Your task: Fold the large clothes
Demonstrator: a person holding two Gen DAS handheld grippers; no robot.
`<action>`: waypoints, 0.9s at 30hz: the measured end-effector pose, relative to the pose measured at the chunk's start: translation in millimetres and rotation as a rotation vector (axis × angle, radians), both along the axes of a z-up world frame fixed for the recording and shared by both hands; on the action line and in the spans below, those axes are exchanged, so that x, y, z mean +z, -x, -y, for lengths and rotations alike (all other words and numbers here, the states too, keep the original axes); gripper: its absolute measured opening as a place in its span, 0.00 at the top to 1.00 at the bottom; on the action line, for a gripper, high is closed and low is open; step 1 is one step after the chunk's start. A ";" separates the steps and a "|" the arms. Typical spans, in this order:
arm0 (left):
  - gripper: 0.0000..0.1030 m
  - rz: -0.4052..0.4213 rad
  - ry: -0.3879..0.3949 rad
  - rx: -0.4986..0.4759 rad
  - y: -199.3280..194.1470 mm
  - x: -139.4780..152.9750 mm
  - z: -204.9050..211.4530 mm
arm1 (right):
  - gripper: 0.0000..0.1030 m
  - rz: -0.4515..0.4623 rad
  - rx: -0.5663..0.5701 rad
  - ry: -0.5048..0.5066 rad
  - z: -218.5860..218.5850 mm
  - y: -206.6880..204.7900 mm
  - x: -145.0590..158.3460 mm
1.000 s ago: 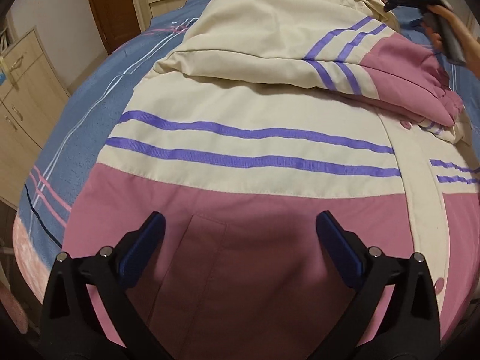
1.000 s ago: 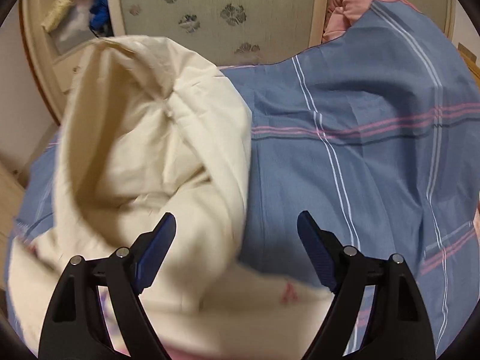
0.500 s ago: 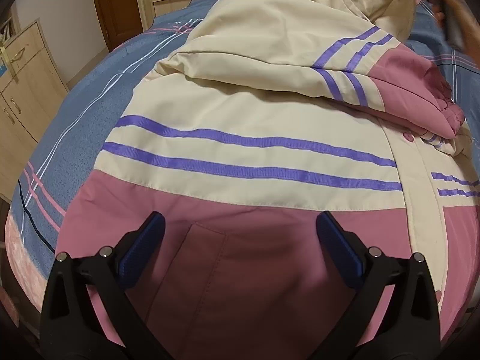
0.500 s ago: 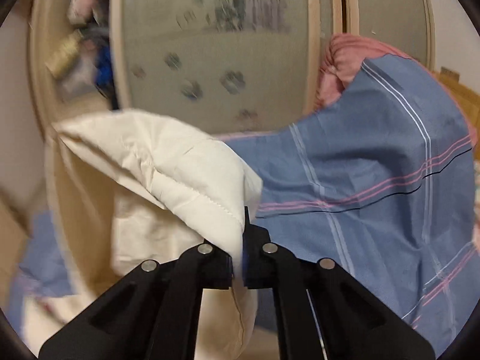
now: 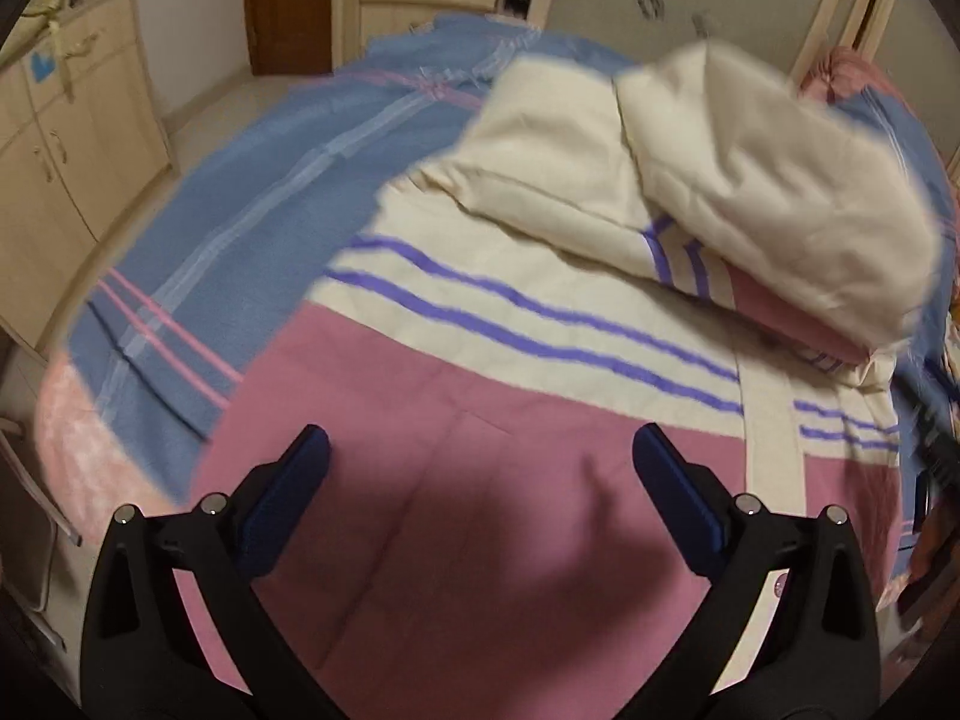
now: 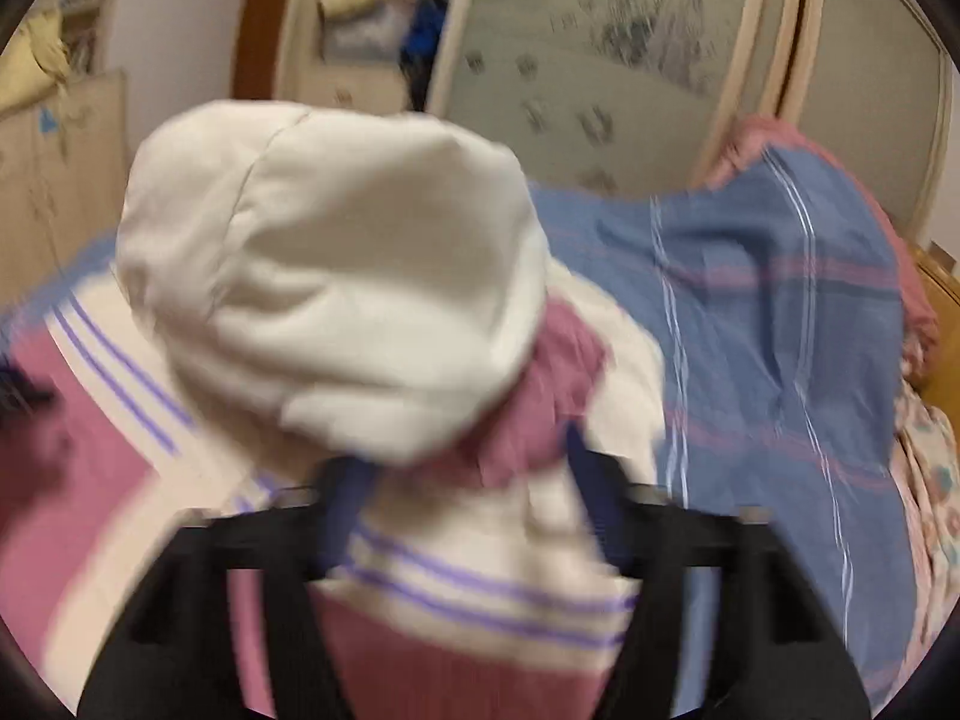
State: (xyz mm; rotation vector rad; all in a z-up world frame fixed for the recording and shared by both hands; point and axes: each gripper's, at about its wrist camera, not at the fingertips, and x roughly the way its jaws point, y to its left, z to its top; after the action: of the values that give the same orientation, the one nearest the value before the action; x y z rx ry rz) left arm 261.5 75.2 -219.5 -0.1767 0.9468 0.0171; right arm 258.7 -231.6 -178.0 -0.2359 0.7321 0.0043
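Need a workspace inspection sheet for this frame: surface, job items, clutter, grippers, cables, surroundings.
Surface: bed with blue plaid sheet.
Job's things: jacket, pink and cream with purple stripes, spread flat; cream hood folded down over its upper part.
Clutter: pink blanket bunched at far end.
Grippers: left gripper open over pink hem; right gripper open, blurred, at hood's edge.
Cables: nothing seen.
Surroundings: wardrobe with frosted doors, wooden cabinet, brown door.

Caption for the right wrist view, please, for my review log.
Right gripper, jaws open, above the cream hood now folded onto the pink-and-cream jacket on the blue bedspread.
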 end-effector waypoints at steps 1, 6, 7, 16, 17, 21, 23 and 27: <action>0.02 0.028 -0.010 0.009 3.4 9.5 -3.7 | 0.25 -0.020 -0.015 0.004 4.8 2.4 -3.7; 0.02 0.146 -0.022 0.008 -8.3 59.4 -7.0 | 0.22 0.022 0.000 -0.257 39.5 11.1 32.3; 0.02 0.168 -0.030 -0.002 -16.5 69.3 1.2 | 0.29 0.065 0.001 -0.298 42.3 9.6 48.6; 0.03 0.006 -0.030 -0.089 -133.8 49.1 88.1 | 0.56 0.006 0.130 -0.407 -16.4 -84.8 76.5; 0.07 -0.040 -0.032 -0.085 -140.9 35.1 90.8 | 0.61 -0.043 0.124 -0.388 -22.6 -93.7 65.3; 0.04 -0.141 0.010 -0.064 -149.6 -11.7 81.5 | 0.78 -0.255 0.046 -0.389 -16.6 -120.1 -7.8; 0.02 -0.155 0.009 -0.065 -148.7 -24.8 78.3 | 0.78 -0.281 0.028 -0.422 -7.9 -122.9 -37.3; 0.04 -0.129 -0.060 -0.081 -143.2 -20.8 85.2 | 0.79 -0.261 0.028 -0.394 -14.6 -120.8 -30.2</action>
State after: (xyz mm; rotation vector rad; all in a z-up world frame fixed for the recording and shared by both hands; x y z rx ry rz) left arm 404.7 -10.0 -240.3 -0.0824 1.0798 -0.0180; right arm 379.5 -217.0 -208.1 0.1340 0.9697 0.2071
